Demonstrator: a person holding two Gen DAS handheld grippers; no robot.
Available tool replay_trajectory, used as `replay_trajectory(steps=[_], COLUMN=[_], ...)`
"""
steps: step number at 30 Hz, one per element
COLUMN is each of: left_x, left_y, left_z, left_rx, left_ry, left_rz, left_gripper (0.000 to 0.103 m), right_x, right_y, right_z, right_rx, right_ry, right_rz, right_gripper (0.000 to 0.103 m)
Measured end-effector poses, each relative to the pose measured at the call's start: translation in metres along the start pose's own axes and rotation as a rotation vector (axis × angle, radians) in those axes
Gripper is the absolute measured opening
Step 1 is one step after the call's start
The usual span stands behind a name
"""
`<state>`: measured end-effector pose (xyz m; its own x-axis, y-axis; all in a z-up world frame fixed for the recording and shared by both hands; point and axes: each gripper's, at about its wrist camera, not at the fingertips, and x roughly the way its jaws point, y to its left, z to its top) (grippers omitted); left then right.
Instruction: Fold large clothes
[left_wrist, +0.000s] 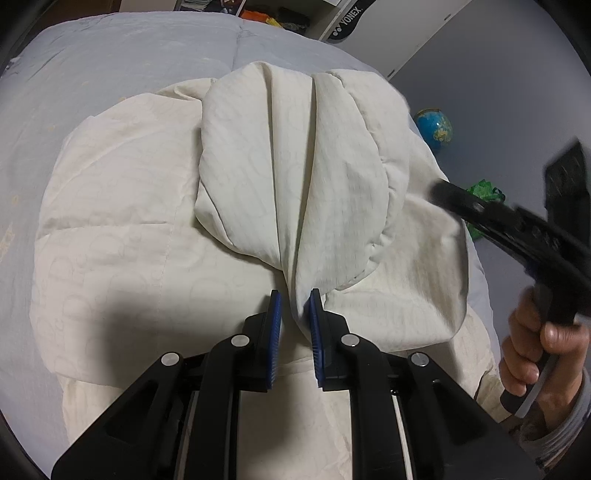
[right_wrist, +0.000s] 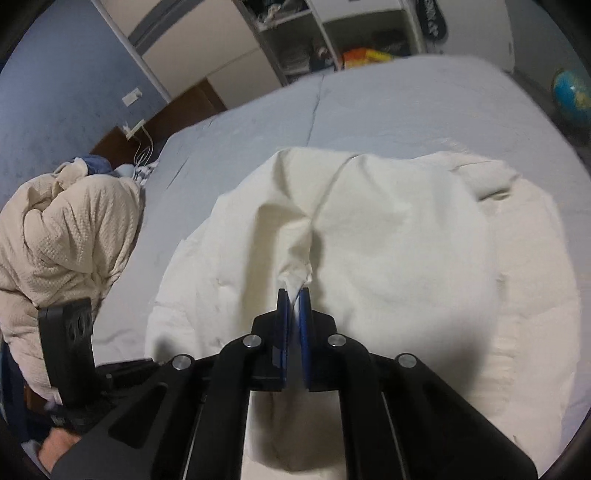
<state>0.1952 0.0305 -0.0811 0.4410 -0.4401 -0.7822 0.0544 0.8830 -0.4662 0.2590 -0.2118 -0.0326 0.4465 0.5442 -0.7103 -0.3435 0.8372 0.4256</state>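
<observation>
A large cream padded garment (left_wrist: 122, 229) lies spread on the pale blue bed (left_wrist: 110, 74). A bunched fold of it rises toward the camera in the left wrist view, and my left gripper (left_wrist: 295, 301) is shut on that fold between its blue pads. In the right wrist view my right gripper (right_wrist: 294, 295) is shut on a thin pinch of the same cream garment (right_wrist: 406, 240), lifted into a small peak. The right gripper (left_wrist: 441, 190) also shows blurred at the garment's right edge, held by a hand (left_wrist: 535, 350). The left gripper's body (right_wrist: 70, 350) stands at the lower left.
A heap of beige textured fabric (right_wrist: 70, 229) sits at the bed's left edge. A globe (left_wrist: 434, 127) and something green (left_wrist: 484, 194) stand on the floor to the right. Shelves (right_wrist: 332, 33) and a wooden headboard (right_wrist: 184, 110) lie beyond the bed (right_wrist: 406, 103).
</observation>
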Motion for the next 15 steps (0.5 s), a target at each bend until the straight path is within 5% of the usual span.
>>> replay_trajectory(steps=[7,15], left_x=[0.01,0.004], left_y=[-0.001,0.004], left_z=[-0.009,-0.018], left_rx=[0.009,-0.012], left_ry=[0.058,0.043], left_rz=[0.021,-0.013], left_gripper=[0.015,0.019], right_x=[-0.003,0.005], right_y=[-0.031,-0.041], right_z=[-0.052,-0.058], right_rx=[0.037,0.056], right_ry=[0.013,0.003], right_rz=[-0.031,0.018], right_gripper=[0.003,0.01])
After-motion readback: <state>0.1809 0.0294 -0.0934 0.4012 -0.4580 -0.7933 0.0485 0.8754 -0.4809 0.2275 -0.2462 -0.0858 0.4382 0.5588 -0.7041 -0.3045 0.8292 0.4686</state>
